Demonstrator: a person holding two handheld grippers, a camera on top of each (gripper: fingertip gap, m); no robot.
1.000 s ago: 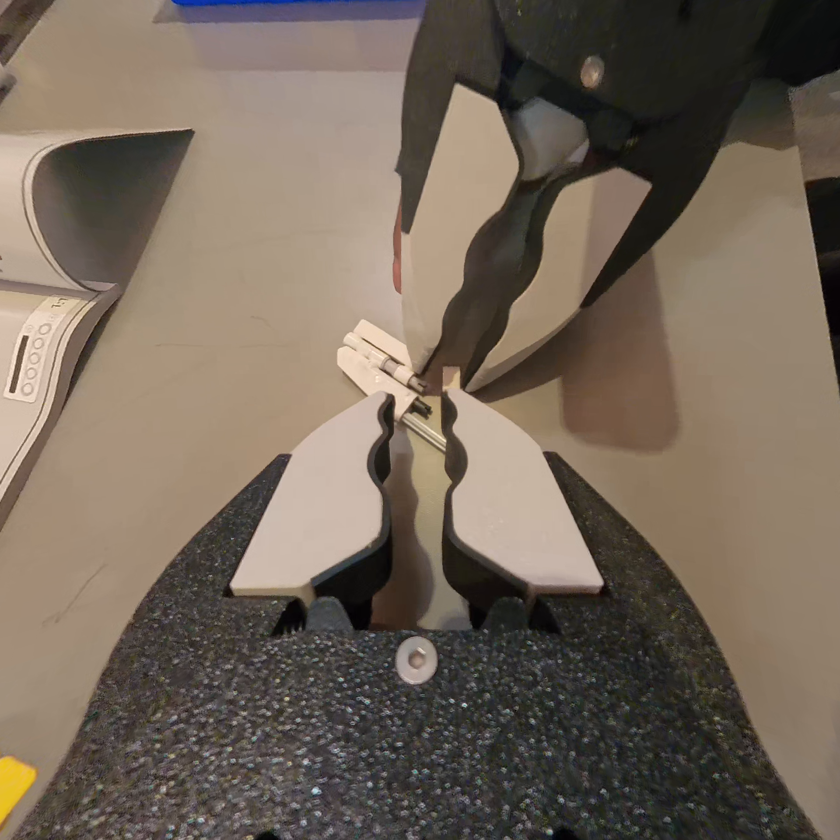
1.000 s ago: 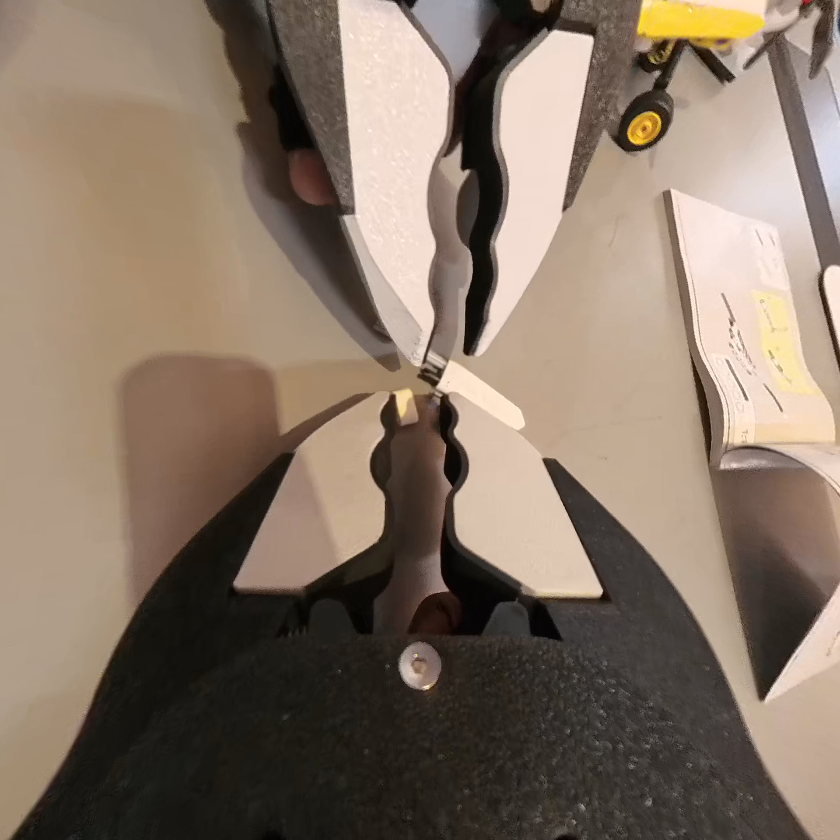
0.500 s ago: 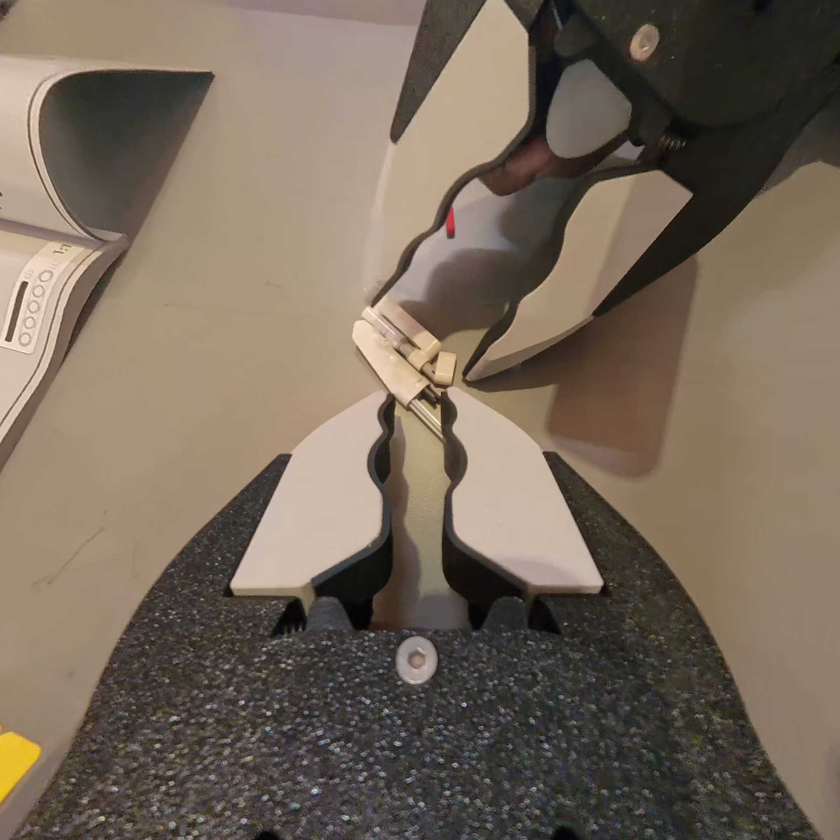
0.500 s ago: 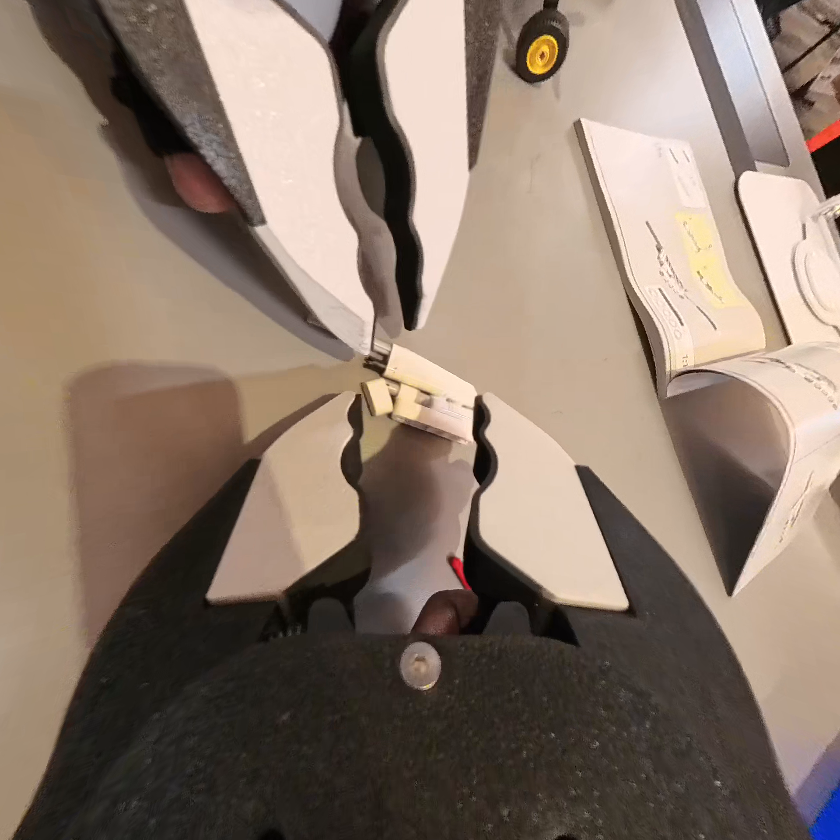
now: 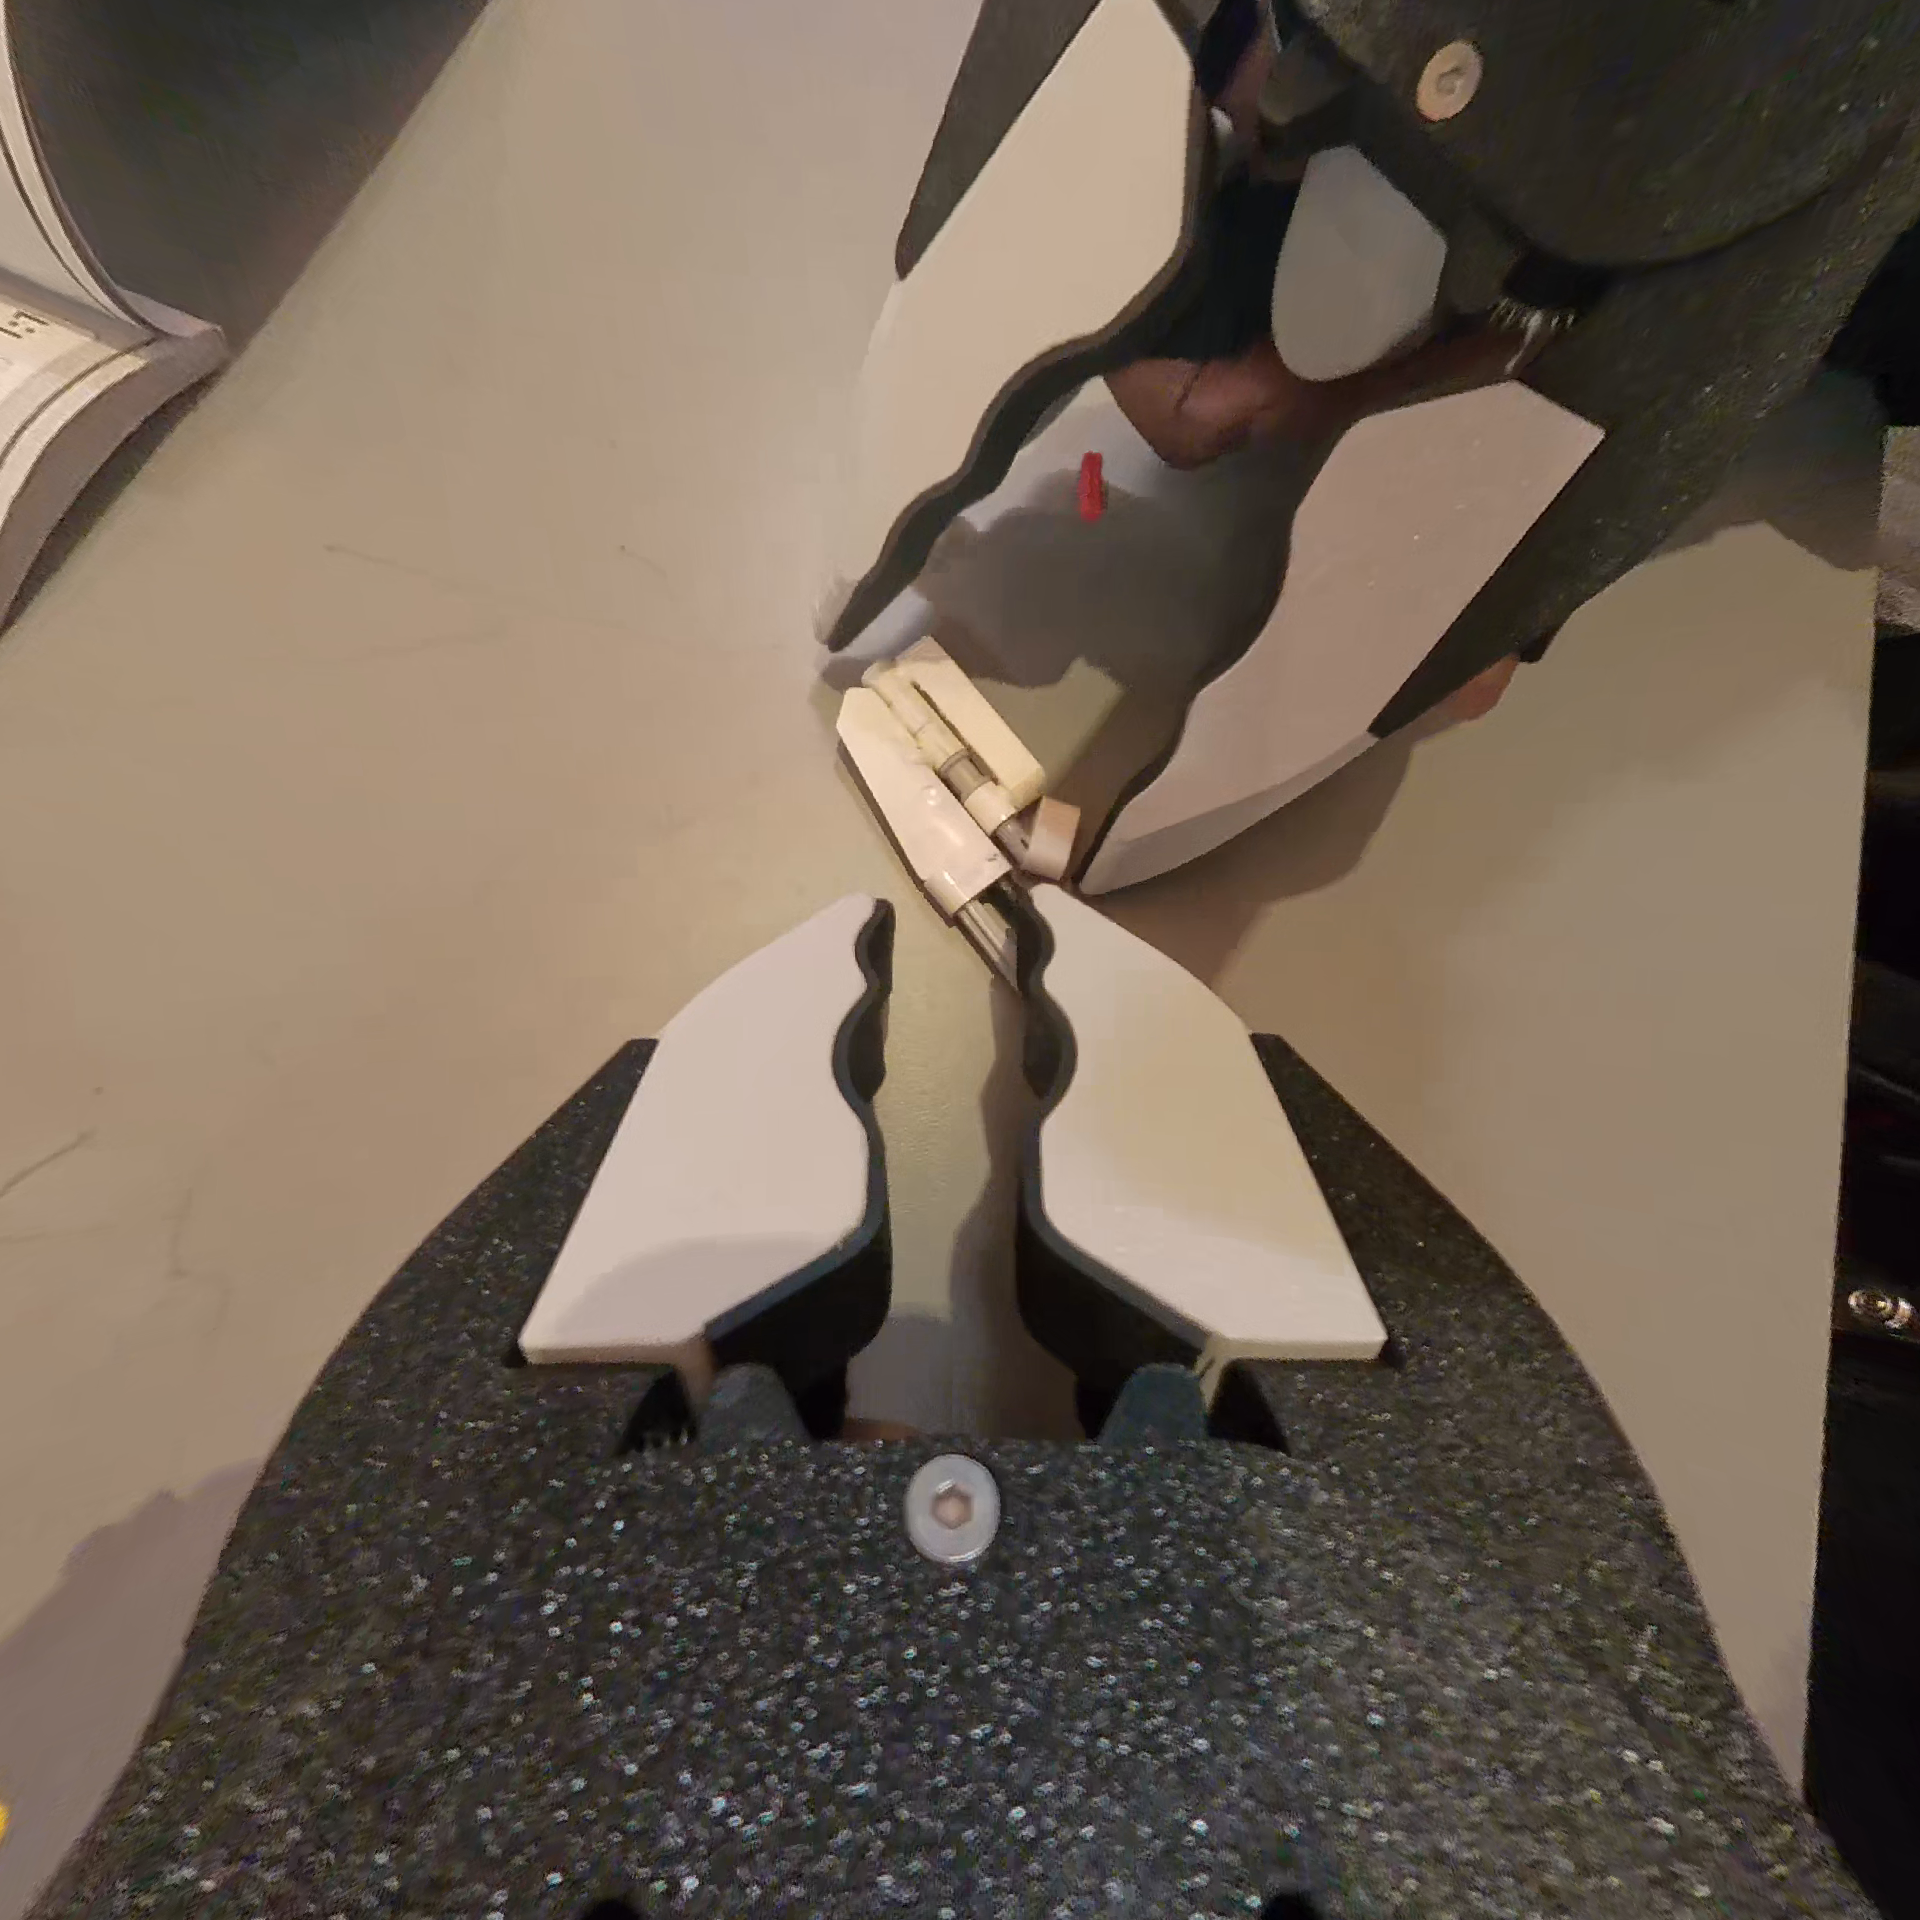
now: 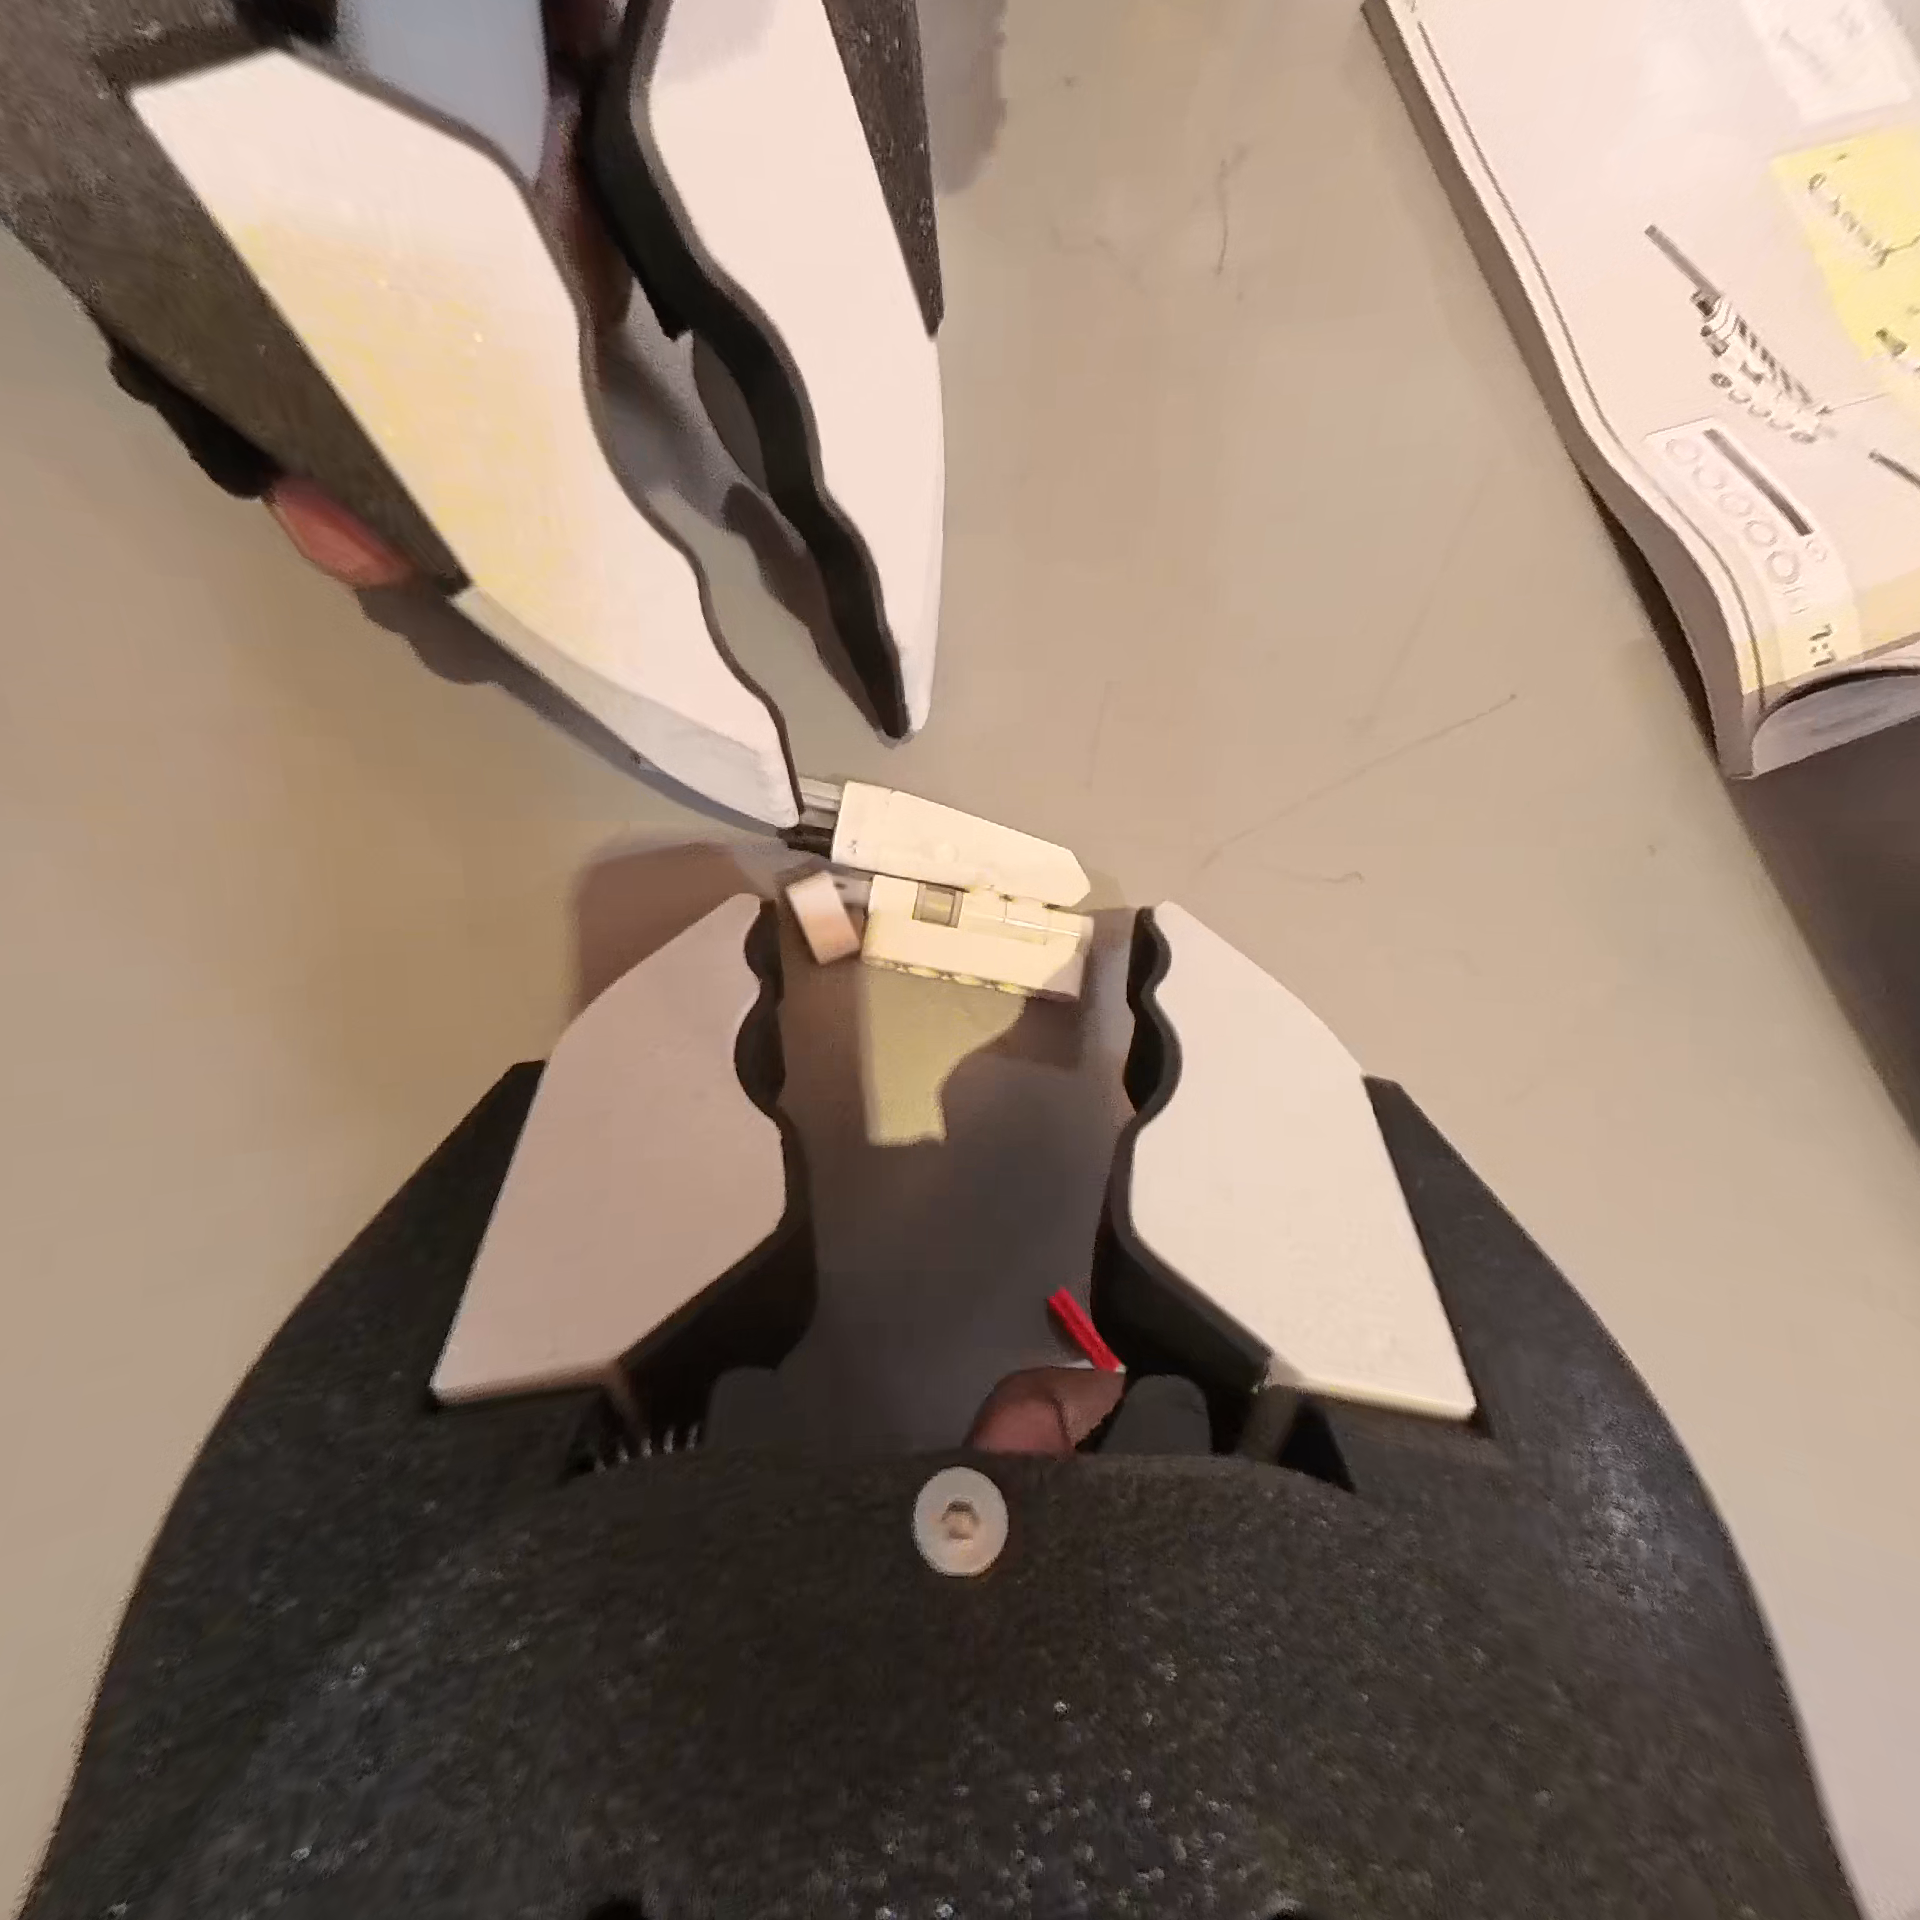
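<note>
A small white building-toy assembly (image 5: 940,774) with a grey axle (image 5: 987,935) lies on the grey table (image 5: 468,623). A tan bush (image 5: 1055,831) sits at its near end. My left gripper (image 5: 966,914) is open. The axle's tip rests against its right finger (image 5: 1049,935) and the other pad stands clear. The right wrist view shows the same, with one left finger (image 6: 769,795) at the axle end. My right gripper (image 6: 956,914) is open wide around the assembly (image 6: 966,883) without pressing on it. Its left fingertip (image 6: 753,920) is next to the tan bush (image 6: 826,920).
An open instruction booklet (image 6: 1714,364) lies to the right in the right wrist view and at the far left in the left wrist view (image 5: 62,364). A small red pin (image 6: 1081,1330) lies on the table between the right gripper's fingers, near a person's fingertip (image 6: 1029,1413). Only a small space, under 4 cm, lies between the two pairs of fingers. About 7 cm separates my right fingertips from the small red pin (image 6: 1081,1330). The left camera catches it too, in the left wrist view (image 5: 1084,489).
My right gripper opened from nearly shut at the tan bush to wide open around the assembly. My left jaws widened a little, so only one pad touches the axle. Both views drew closer.
</note>
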